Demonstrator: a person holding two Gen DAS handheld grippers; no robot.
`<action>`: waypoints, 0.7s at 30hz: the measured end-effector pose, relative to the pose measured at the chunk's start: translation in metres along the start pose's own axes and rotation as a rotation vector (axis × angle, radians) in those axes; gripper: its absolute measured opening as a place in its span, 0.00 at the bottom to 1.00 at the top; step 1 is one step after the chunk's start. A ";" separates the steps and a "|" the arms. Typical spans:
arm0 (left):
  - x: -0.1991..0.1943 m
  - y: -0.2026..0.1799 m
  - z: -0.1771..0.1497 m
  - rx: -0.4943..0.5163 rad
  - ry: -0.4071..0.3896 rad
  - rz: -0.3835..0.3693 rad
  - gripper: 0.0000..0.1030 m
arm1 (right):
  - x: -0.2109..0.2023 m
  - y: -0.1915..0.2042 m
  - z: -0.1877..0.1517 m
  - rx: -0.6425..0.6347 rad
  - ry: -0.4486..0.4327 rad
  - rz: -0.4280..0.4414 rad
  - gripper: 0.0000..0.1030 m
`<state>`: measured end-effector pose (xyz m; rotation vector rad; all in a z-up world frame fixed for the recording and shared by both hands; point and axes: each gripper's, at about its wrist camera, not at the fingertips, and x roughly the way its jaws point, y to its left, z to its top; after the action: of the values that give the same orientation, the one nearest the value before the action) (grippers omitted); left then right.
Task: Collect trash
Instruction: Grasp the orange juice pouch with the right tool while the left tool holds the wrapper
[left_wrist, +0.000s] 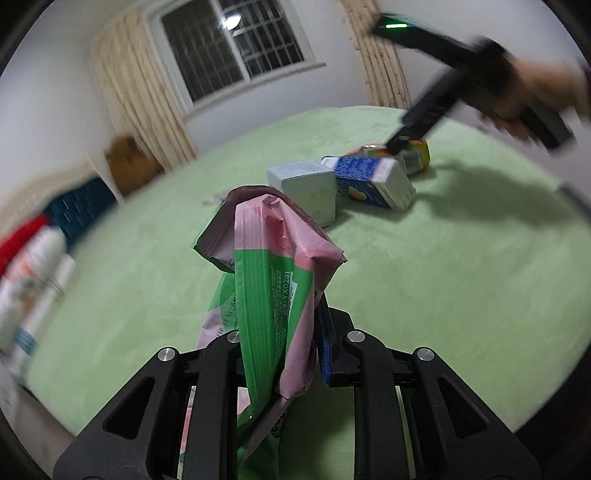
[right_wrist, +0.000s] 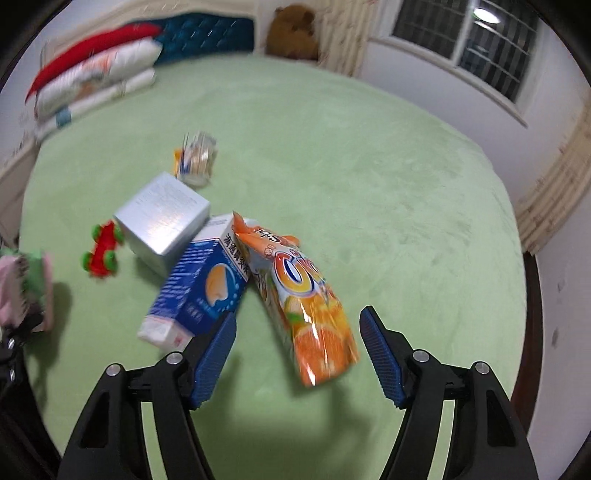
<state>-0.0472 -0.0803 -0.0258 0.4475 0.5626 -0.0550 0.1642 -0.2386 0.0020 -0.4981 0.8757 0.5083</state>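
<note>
My left gripper is shut on a pink and green wrapper and holds it up above the green bed. The wrapper also shows at the left edge of the right wrist view. My right gripper is open, with an orange snack bag lying between its fingers. It shows blurred in the left wrist view above the pile. A blue and white carton lies left of the bag, against a silver-grey box. A small crumpled wrapper lies further back.
A red and green toy car lies left of the silver-grey box. Stacked pillows and a blue headboard stand at the bed's head. A brown teddy bear, curtains and a barred window are behind.
</note>
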 end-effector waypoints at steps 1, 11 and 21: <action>0.000 -0.007 -0.002 0.027 -0.009 0.025 0.18 | 0.010 0.002 0.004 -0.020 0.022 0.001 0.64; 0.008 -0.020 -0.004 0.063 -0.022 0.054 0.18 | 0.048 -0.004 0.021 0.027 0.109 0.016 0.39; 0.011 0.011 0.005 -0.090 0.014 -0.032 0.18 | 0.009 -0.024 -0.006 0.273 -0.022 0.004 0.34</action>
<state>-0.0335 -0.0713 -0.0233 0.3513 0.5838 -0.0564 0.1796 -0.2590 -0.0035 -0.2407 0.9091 0.3891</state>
